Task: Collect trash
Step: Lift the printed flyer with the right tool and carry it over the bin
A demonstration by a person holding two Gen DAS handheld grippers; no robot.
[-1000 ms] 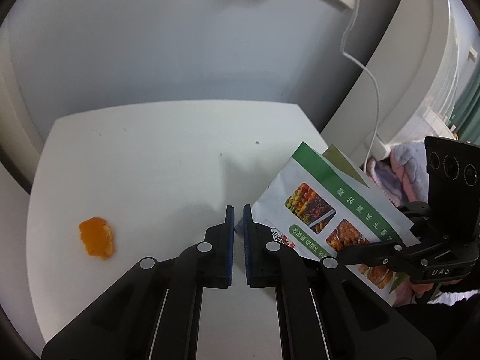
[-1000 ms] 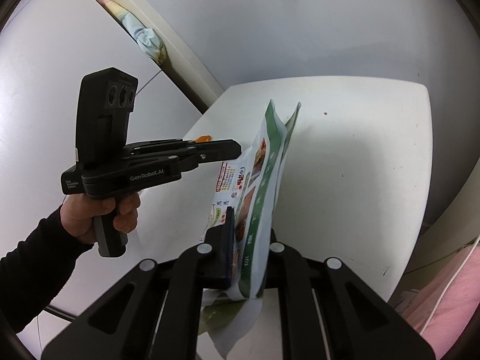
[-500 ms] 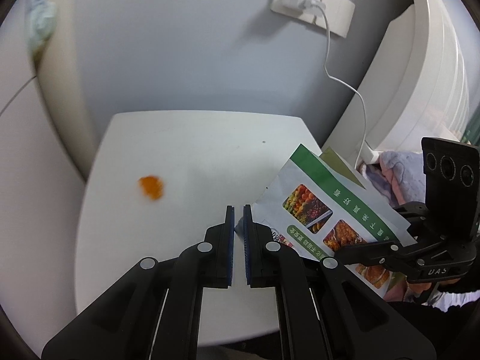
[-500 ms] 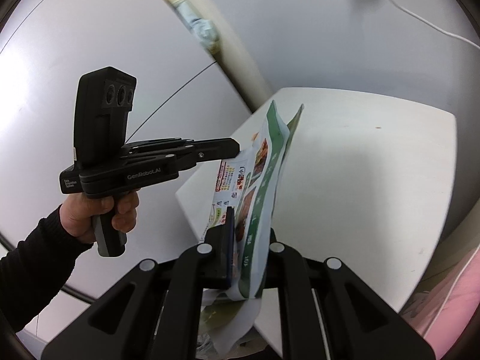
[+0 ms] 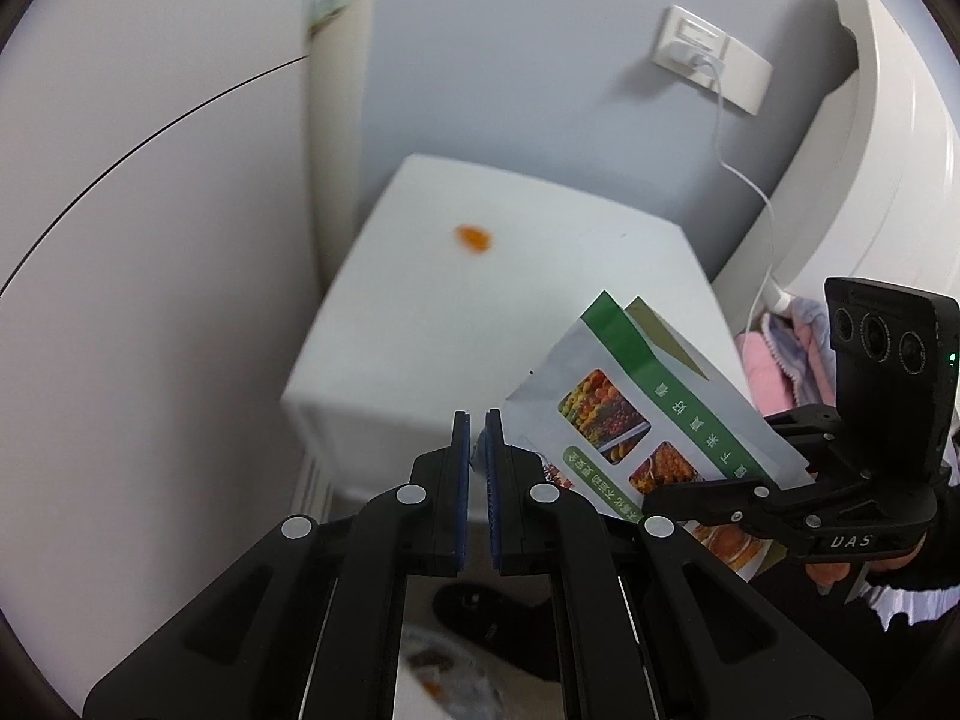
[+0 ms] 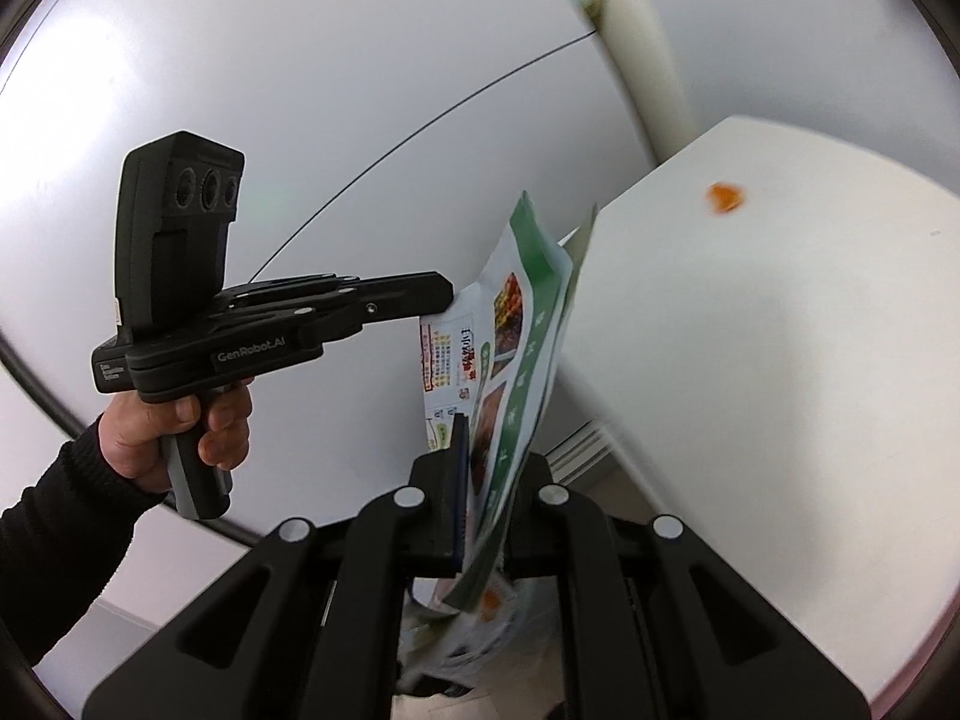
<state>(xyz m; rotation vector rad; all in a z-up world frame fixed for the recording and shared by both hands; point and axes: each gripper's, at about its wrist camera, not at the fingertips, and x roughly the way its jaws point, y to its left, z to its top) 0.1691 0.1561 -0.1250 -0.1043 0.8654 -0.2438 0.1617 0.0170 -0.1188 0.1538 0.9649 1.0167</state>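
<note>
My right gripper [image 6: 480,450] is shut on a green-and-white snack bag [image 6: 510,324] printed with fruit pictures and holds it upright in the air beside the white table [image 6: 780,390]. The bag [image 5: 636,420] also shows in the left wrist view, with the right gripper [image 5: 690,489] clamped on it. My left gripper [image 5: 474,420] is shut with nothing between its pads, its tips touching the bag's left edge; it shows at the left in the right wrist view [image 6: 444,297]. An orange peel [image 5: 474,238] lies on the table [image 5: 420,324], also seen in the right wrist view [image 6: 724,198].
A white cable [image 5: 744,180] hangs from a wall socket [image 5: 708,57] behind the table. A white appliance [image 5: 870,150] stands to the right, with pink cloth [image 5: 780,348] below it. A dark shoe [image 5: 480,606] and what looks like a trash bag [image 6: 474,630] lie below on the floor.
Both grippers, with the bag, have pulled back and up from the table. The table and peel now look smaller and farther off; the floor below has come into view.
</note>
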